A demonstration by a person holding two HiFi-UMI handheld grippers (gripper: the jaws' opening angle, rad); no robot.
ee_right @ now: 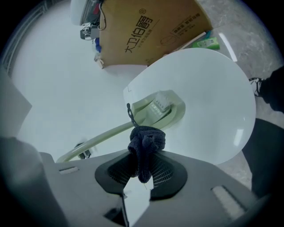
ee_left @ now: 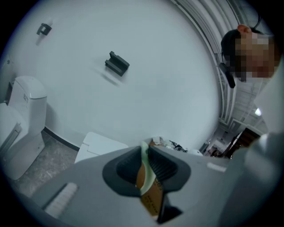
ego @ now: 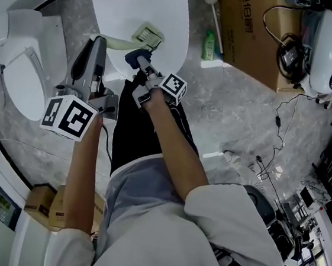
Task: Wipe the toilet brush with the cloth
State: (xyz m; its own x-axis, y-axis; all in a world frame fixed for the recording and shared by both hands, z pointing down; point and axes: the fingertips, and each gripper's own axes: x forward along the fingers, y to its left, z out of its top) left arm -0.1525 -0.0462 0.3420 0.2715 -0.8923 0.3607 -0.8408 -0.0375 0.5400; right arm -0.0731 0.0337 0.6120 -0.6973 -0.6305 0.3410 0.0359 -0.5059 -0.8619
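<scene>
1. The left gripper [ee_left: 145,155] has its jaws pressed together on the thin, pale green handle [ee_left: 144,165] of the toilet brush. The handle passes edgewise between the dark pads.
2. The right gripper [ee_right: 145,166] is clamped tight on a bunched dark blue cloth [ee_right: 146,142]. The cloth bulges out past the jaw tips and sits at the handle just short of the brush head [ee_right: 162,106]. I cannot tell whether it actually presses on the handle.
3. The brush head is pale green with white bristles. It lies just ahead of the right gripper on a round white tabletop [ee_right: 213,111], and the handle runs back from it toward the left gripper.
4. Only the head view shows both grippers at once, side by side over the tabletop edge. It also shows a white toilet [ego: 19,65] out past the left gripper.
5. Only the left gripper view shows a dark bracket [ee_left: 117,64] on the white wall [ee_left: 133,88] beyond its jaws. A person [ee_left: 248,48] appears up to its right.
6. The right gripper view gives the clearest writing. A cardboard box [ee_right: 151,26] beyond the tabletop carries black Chinese characters beginning 大卫, followed by an ® mark, and its smaller print is too fine to read. A green bottle [ee_right: 207,43] lies beside the box, its label also too small to read.
</scene>
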